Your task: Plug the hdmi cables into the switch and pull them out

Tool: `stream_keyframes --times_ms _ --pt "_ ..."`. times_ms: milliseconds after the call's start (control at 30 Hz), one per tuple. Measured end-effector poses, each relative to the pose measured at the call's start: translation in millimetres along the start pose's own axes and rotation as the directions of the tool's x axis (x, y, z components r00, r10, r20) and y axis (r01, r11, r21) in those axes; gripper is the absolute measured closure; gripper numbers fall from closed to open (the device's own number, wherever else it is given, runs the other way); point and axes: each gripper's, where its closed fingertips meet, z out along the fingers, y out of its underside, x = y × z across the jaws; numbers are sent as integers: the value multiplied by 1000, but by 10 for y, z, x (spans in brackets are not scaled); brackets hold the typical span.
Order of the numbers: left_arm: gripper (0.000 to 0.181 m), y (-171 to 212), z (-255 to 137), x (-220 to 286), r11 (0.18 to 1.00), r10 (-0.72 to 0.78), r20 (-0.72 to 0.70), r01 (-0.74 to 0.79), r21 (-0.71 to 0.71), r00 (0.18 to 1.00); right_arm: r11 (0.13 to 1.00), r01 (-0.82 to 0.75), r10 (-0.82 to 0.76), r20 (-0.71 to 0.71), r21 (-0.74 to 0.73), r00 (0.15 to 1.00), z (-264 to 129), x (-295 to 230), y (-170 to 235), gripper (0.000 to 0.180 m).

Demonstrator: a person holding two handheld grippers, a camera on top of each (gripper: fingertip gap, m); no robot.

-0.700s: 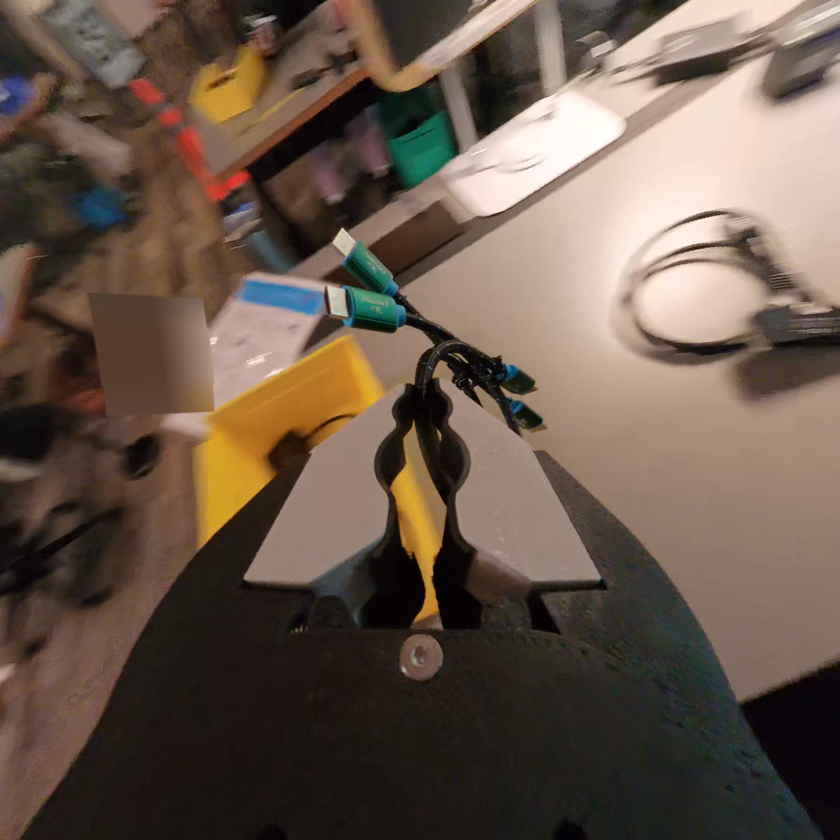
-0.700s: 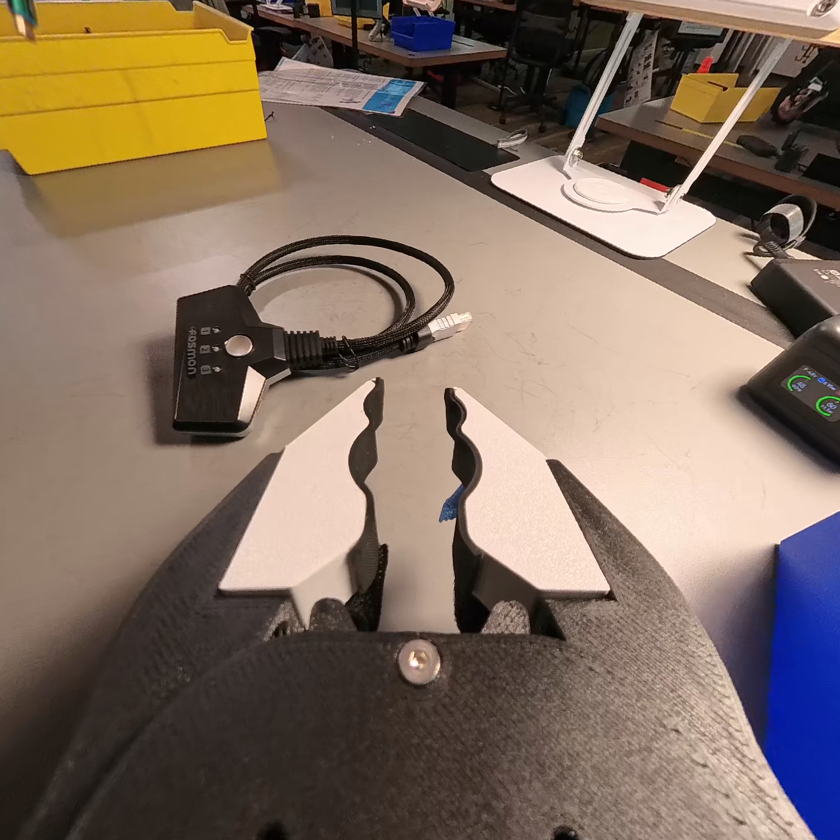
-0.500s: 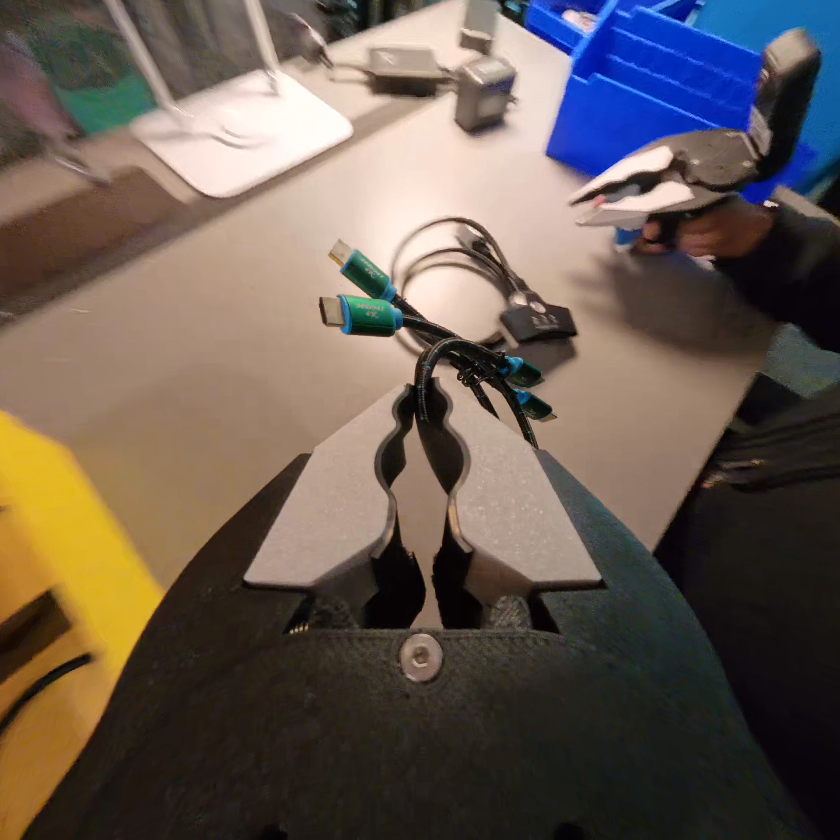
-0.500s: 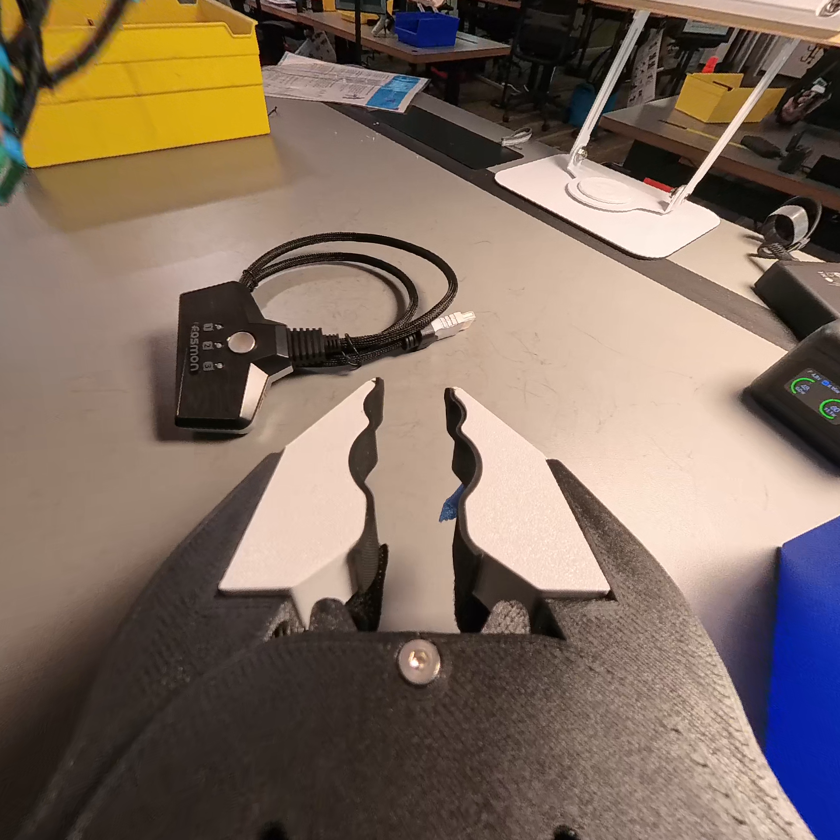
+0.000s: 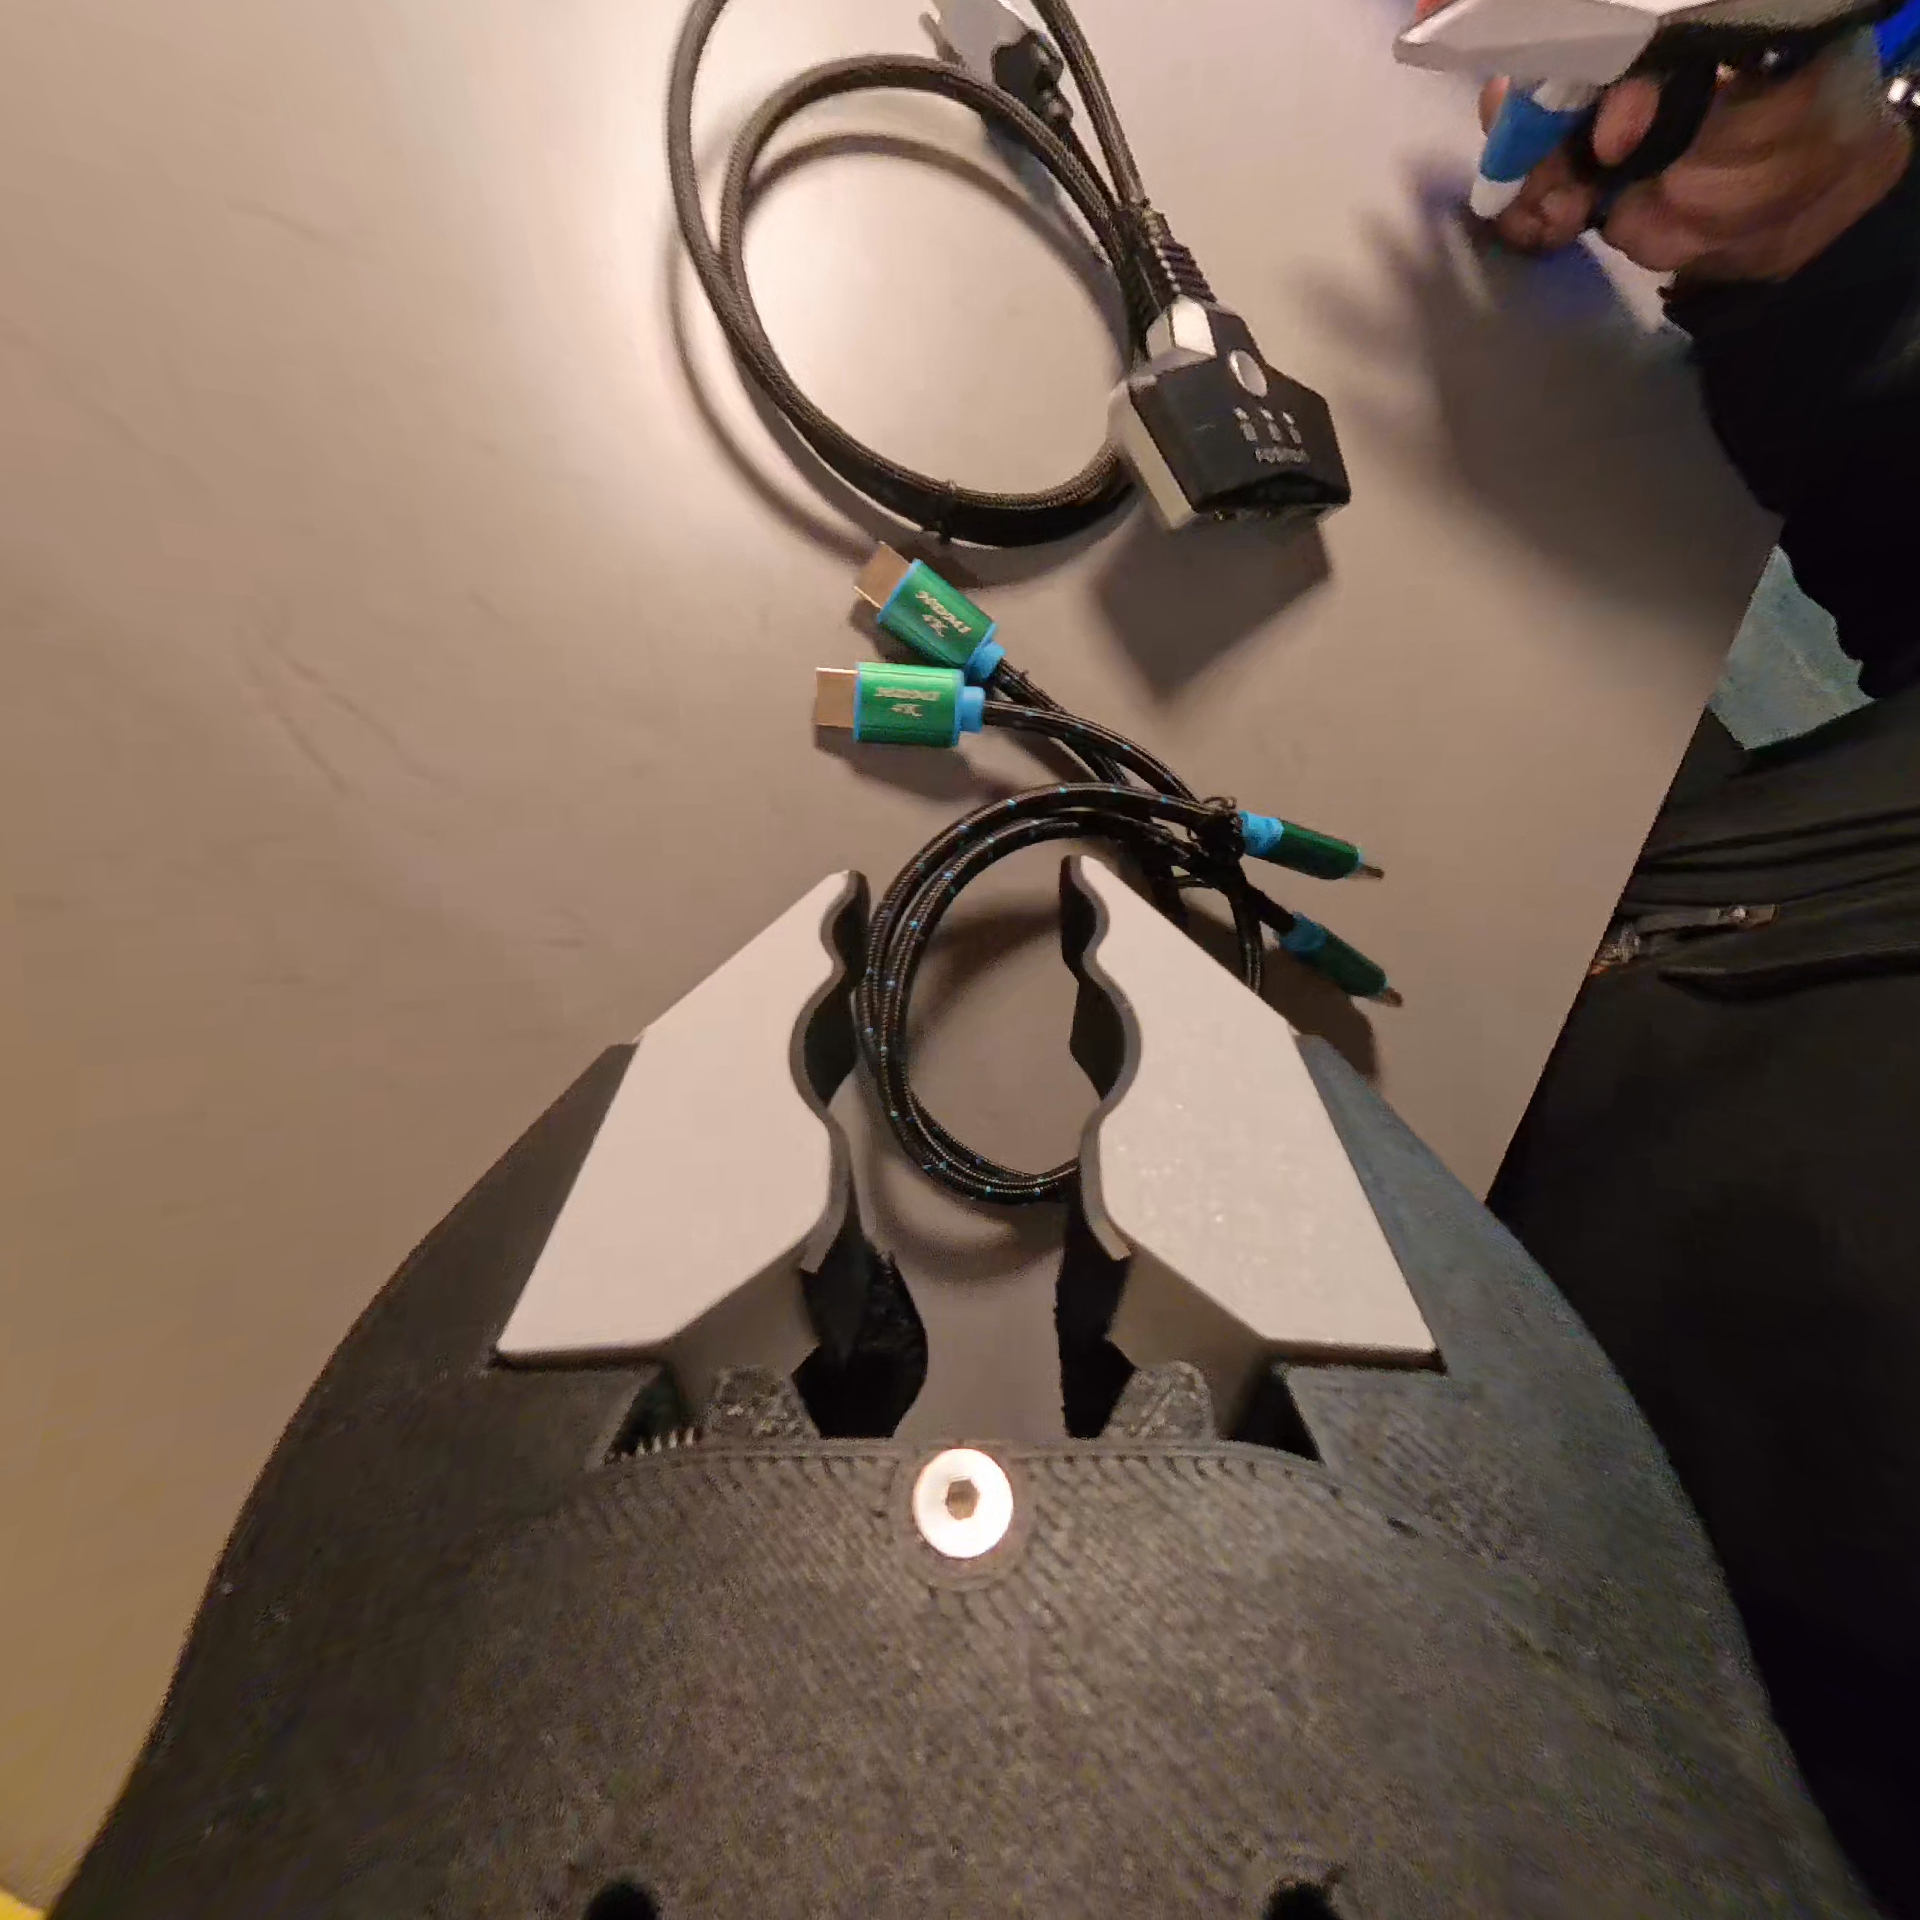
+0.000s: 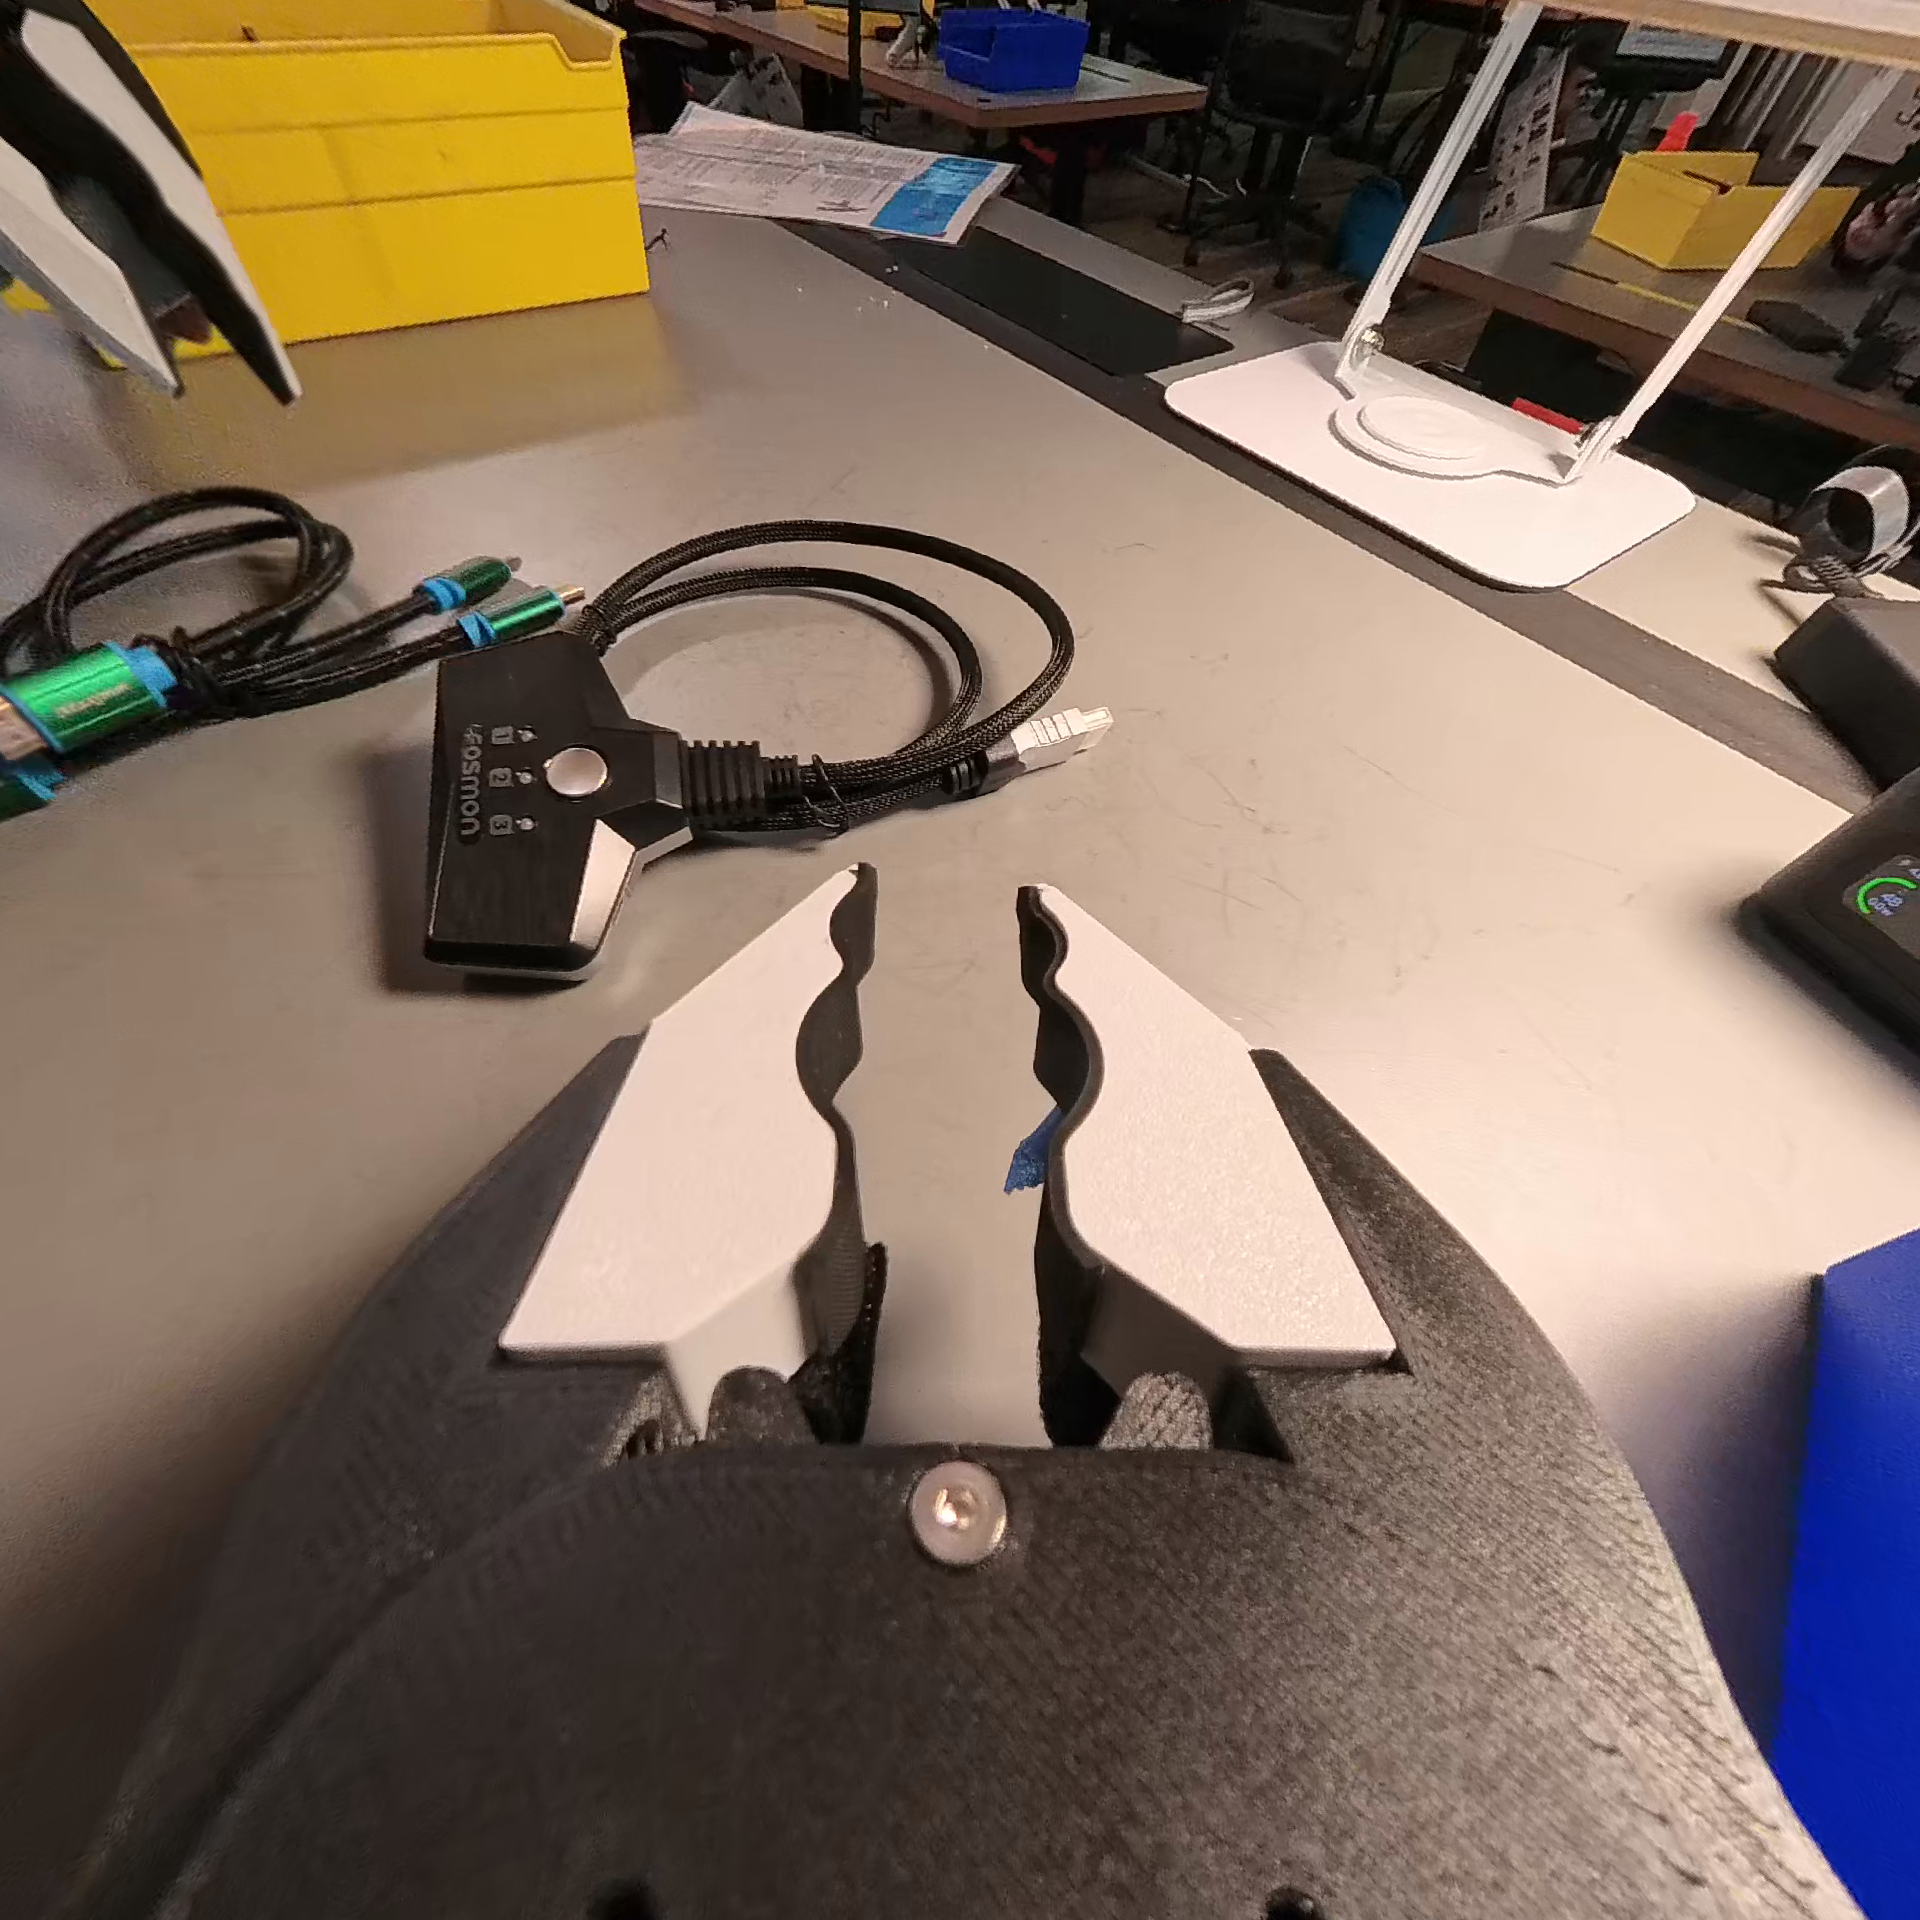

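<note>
Right, my left gripper (image 5: 961, 883) has its jaws apart, and the bundled hdmi cables (image 5: 1039, 831) lie loose on the grey table (image 5: 364, 520), a loop of black braid between the fingers but not pinched. The four green plugs fan out just beside the switch (image 6: 530, 800), none inserted (its own coiled lead curls behind it). My right gripper (image 6: 945, 883) hovers near the switch, jaws apart and empty, with a yellow bin (image 6: 416, 177) at the table's far side
</note>
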Motion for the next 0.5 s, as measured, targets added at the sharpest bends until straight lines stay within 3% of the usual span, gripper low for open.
stream_keyframes --times_ms 133,300,500 --pt "132 -88 29 -100 997 -72 103 70 23 992 1000 -6 5 33 11 999 7 -54 -23 150" --pt "113 10 520 -93 990 -111 154 122 -64 982 999 -35 37 165 -11 986 53 -333 -30 140" --pt "112 -105 747 -81 995 -56 260 77 -71 964 990 -34 72 284 -136 956 178 -765 89 119"
